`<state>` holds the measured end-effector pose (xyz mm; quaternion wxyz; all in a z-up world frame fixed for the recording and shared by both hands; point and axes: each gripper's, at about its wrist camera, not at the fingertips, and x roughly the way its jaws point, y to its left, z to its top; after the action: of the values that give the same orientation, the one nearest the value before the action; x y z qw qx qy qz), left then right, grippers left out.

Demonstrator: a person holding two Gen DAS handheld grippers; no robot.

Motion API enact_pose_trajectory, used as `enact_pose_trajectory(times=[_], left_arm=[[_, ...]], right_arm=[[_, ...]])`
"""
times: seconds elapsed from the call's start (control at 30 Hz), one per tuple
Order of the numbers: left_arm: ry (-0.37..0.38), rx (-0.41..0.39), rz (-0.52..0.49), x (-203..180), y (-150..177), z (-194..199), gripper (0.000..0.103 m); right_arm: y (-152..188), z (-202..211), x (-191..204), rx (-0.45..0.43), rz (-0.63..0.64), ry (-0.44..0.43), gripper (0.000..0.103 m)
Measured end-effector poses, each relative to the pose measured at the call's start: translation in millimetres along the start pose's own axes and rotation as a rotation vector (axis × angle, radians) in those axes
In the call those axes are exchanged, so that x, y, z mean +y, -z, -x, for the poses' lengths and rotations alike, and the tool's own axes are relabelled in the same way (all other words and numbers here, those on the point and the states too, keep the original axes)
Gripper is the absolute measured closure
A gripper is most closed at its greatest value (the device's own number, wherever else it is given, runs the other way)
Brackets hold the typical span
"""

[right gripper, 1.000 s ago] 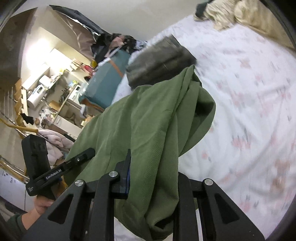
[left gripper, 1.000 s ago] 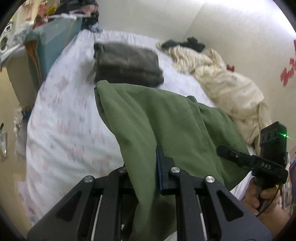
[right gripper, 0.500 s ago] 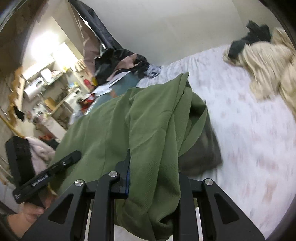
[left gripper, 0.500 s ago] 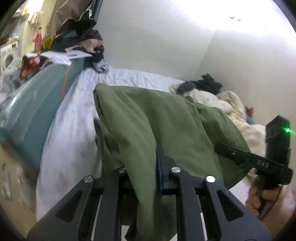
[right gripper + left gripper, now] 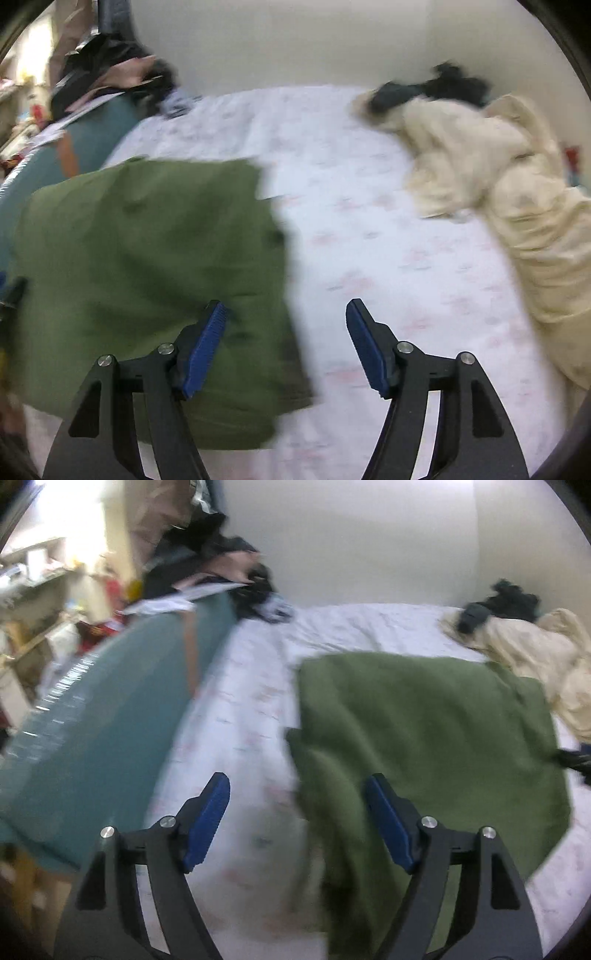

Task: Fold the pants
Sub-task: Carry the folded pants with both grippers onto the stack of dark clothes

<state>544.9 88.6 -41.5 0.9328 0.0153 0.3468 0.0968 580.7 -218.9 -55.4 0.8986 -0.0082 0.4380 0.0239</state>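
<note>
The green pants lie folded in a rough rectangle on the white patterned bed sheet; both views are blurred by motion. My left gripper is opening above the pants' left edge, and its blue pads press on nothing. In the right wrist view the green pants fill the left half. My right gripper is opening over their right edge, with the cloth lying loose below the jaws. The dark folded garment seen earlier is hidden under the pants.
A teal suitcase stands along the bed's left side with dark clothes and papers piled on it. A crumpled cream blanket and a black garment lie at the far right of the bed. White walls stand behind.
Both grippers carried the pants forward over the dark folded garment and let go. The pants dropped flat on the bed and both sets of jaws now stand wide apart.
</note>
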Motion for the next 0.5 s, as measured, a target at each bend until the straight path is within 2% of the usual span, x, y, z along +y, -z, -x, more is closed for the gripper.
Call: enact_pose_trajectory(times=[0.13,0.3,0.37,0.47,0.5], left_arm=[[0.041,-0.016,0.079,14,-3,22,0.029],[0.130,-0.048,0.071,6,14,79,0.029],[0.152,-0.079,0.078,1,28,116,0.029],[0.187,-0.102,0.121,-1,44,162,0.029],[0.216,-0.105,0.126,-3,52,179,0.029]], right_arm=[[6,24,-33,-0.004,-0.136,-0.121,0.032],[31,84,-31,-0.098,-0.123,-0.259,0.030],[41,102,-24,-0.118,-0.110,-0.280,0.027],[74,149,-16,-0.178,-0.098,-0.291,0.024],[83,157,-15,-0.188,-0.096,-0.292,0.020]])
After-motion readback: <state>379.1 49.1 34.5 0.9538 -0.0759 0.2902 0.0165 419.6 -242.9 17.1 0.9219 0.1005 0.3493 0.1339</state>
